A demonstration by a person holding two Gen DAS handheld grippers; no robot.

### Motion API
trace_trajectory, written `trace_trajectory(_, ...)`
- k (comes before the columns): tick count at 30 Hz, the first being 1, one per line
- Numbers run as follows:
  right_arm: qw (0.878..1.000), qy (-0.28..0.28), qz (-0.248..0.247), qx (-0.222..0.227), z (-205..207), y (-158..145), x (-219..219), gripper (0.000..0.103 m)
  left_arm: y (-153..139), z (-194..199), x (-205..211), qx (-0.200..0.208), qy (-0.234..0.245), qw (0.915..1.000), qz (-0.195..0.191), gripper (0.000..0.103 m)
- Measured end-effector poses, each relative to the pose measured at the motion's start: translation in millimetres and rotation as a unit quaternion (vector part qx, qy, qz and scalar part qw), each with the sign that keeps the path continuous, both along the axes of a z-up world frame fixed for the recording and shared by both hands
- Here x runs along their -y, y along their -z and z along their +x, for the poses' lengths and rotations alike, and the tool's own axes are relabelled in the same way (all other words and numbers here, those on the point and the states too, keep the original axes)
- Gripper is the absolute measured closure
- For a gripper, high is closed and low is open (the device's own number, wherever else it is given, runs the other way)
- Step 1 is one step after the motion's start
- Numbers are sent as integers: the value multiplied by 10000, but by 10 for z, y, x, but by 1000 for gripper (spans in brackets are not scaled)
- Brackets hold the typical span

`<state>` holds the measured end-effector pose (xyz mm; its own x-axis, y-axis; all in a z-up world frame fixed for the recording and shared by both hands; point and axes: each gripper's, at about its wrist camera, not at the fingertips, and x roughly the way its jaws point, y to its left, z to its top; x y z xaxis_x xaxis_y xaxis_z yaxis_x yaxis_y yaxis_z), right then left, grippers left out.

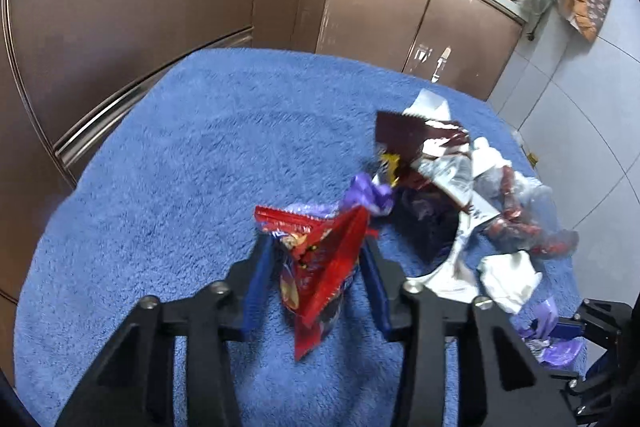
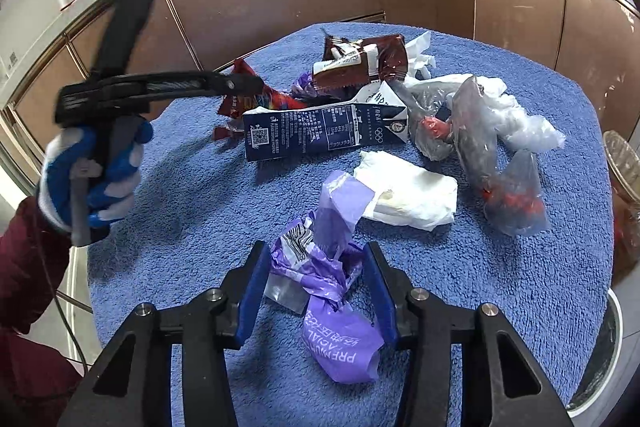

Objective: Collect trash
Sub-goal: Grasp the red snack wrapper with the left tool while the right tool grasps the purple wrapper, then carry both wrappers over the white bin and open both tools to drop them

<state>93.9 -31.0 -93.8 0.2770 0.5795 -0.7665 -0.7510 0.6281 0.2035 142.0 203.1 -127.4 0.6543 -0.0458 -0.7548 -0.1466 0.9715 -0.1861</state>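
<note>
While litter crowds right, blue towel (image 1: 160, 167) lies bare left.

Left gripper (image 1: 316, 259) tilted down, blue pads pressed on both sides of red wrapper (image 1: 320, 267). Right gripper (image 2: 316, 287) tilted down too, pads flanking purple wrapper (image 2: 332, 291), touching its sides. In right wrist view, left hand (image 2: 92, 175) in blue-white glove grips handle at left, dark red sleeve (image 2: 24, 267) below it.
</note>
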Motion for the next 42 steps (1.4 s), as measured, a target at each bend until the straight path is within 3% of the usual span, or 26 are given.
trace_trajectory(1, 10000, -22, 12, 9, 4, -2, 13, 61, 18, -12, -9, -8, 0, 10000, -25, 86)
trace_trajectory(2, 10000, -35, 30, 10, 9, -5, 24, 63, 28, -20, -19, -32, 13, 10000, -68, 93)
trace_trajectory(6, 9999, -63, 69, 73, -6, -2, 45, 68, -38, -125, -21, 66, -66, 10000, 31, 94)
trace_trajectory(7, 9999, -72, 100, 84, -16, -5, 56, 78, -62, -157, -19, 95, -82, 9999, 56, 95)
trace_trajectory(14, 9985, -15, 485, 255, -206, -193, 224, 79, -536, -506, 26, 501, -262, 9975, 426, 95)
trace_trajectory(18, 9952, 186, 863, 422, -301, -392, 436, 79, -801, -608, 316, 721, 55, 9960, 518, 95)
trace_trajectory(22, 9880, 785, 1070, 784, -330, -600, 857, 79, -984, -512, 888, 856, 738, 9926, 435, 95)
trace_trajectory(25, 9783, 1523, 973, 1018, -217, -653, 1254, 79, -1046, -340, 1477, 878, 1430, 9853, 334, 95)
trace_trajectory(31, 9354, 3323, 466, 1116, 75, -519, 2297, 79, -997, 173, 2782, 699, 2716, 9598, 112, 95)
trace_trajectory(35, 9079, 4103, 216, 834, 368, -193, 2806, 79, -823, 586, 3480, 397, 3178, 9473, -119, 95)
trace_trajectory(42, 8833, 4666, 90, 433, 787, 308, 3303, 75, -431, 1122, 4315, -80, 3493, 9367, -206, 92)
